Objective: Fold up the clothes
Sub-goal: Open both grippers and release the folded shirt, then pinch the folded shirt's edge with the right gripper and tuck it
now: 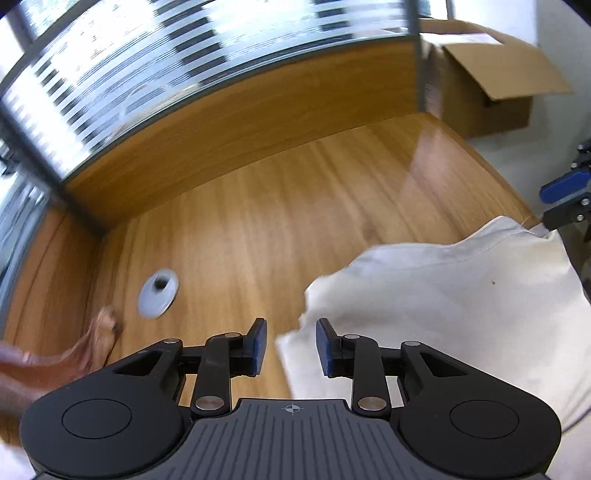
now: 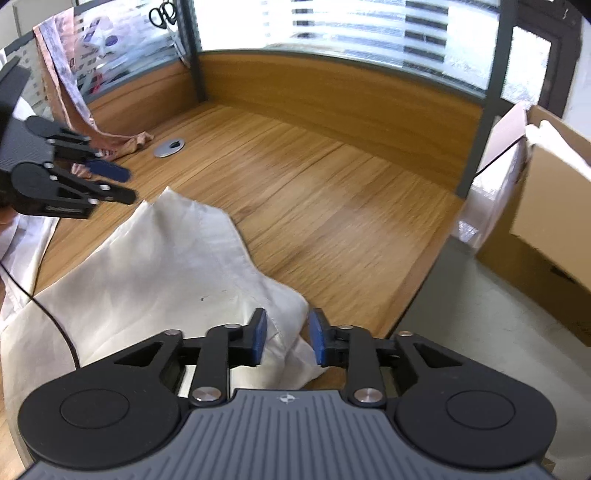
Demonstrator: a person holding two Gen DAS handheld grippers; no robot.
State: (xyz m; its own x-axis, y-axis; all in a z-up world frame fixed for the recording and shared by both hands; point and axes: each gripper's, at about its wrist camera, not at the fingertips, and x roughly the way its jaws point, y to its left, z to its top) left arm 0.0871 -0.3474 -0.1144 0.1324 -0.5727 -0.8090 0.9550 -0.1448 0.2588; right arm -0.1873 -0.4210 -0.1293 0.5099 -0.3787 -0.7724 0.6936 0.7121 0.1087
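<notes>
Right tool parted over the near right corner of the cloth, pads astride the hem but not pinching it; corner lying slack between them on the counter. Left tool likewise parted and empty, with the cloth's left edge just beneath and to its right. No earlier view to compare, so nothing said of how the jaws came to stand so. Cream cloth spread in a rough, rumpled quadrilateral, one far corner peaked up ahead of the right tool, a fold ridge running across it. Judged a release at the end of one fold, both tools let go so the fabric can settle flat before the next grip. Folding far from finished by the look of the loose, uneven outline.

Beyond the left tool, a grey cable grommet set in the wood; a pink garment draped over the partition to the far left, its tail touching the counter near the grommet. A dark cable trailing across the cloth's left side, likely to snag the next fold. Open cardboard box off the counter's right edge, well clear. Frosted glass partition closing the back.
</notes>
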